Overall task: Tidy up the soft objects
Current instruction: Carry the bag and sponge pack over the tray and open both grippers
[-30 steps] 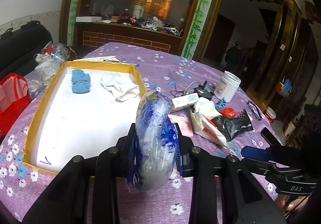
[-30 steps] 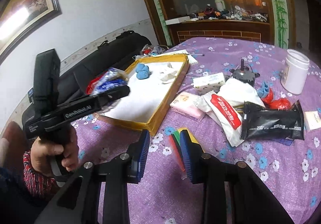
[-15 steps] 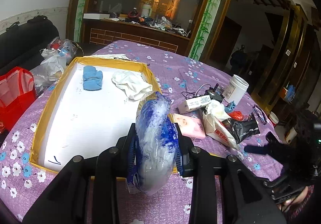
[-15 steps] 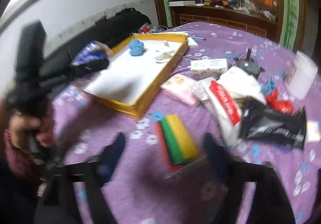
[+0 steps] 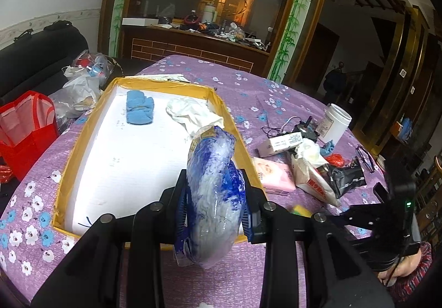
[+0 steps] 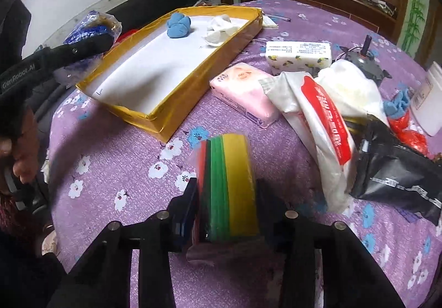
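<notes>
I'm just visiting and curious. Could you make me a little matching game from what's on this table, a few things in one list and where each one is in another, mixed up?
Things:
1. blue and white plastic packet
2. striped sponge pack
3. blue cloth
4. pink tissue pack

Places:
A. lying inside the yellow-edged tray, next to a white cloth
B. on the purple tablecloth, beside the tray
C. clamped in the left claw
D. on the tablecloth between the jaws of the right claw, which are closing

Pairs: 1-C, 2-D, 3-A, 4-B
</notes>
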A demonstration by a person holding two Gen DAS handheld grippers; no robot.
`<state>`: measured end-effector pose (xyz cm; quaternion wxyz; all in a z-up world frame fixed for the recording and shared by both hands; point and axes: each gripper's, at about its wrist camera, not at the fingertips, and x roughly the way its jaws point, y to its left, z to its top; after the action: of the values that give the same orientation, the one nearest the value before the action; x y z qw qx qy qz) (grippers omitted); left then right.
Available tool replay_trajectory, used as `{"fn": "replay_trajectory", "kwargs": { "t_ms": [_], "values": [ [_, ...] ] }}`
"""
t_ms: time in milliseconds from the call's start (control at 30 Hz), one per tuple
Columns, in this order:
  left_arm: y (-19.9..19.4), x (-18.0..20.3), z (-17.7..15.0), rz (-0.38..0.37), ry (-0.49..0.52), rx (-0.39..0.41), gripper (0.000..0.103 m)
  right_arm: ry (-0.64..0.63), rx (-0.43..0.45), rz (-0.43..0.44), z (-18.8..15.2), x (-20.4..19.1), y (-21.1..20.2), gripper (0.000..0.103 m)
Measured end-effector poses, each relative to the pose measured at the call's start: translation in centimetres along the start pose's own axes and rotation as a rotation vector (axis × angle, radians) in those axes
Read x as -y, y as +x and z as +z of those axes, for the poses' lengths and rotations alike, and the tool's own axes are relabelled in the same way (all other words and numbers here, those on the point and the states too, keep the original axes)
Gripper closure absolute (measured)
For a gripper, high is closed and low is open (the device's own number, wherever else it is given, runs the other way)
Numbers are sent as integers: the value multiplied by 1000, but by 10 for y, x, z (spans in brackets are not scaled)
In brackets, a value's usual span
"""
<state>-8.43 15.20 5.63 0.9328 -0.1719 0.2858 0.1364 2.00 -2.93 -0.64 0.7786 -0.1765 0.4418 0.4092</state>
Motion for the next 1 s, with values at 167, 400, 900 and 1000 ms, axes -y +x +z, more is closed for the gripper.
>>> {"fn": "replay_trajectory", "kwargs": {
  "t_ms": [167, 400, 900, 1000],
  "values": [
    [2, -14, 5, 11, -8, -7, 73, 83, 80, 47, 12, 4, -28, 64],
    [19, -42, 23, 52, -16, -51, 73, 131, 156, 129, 64, -14, -44, 64],
    [81, -80, 34, 98, -78, -245, 73, 258, 27, 182, 173, -47, 72, 64],
    [86, -84, 32, 105, -84, -263, 73, 273, 8, 170, 178, -46, 85, 64]
  ]
}}
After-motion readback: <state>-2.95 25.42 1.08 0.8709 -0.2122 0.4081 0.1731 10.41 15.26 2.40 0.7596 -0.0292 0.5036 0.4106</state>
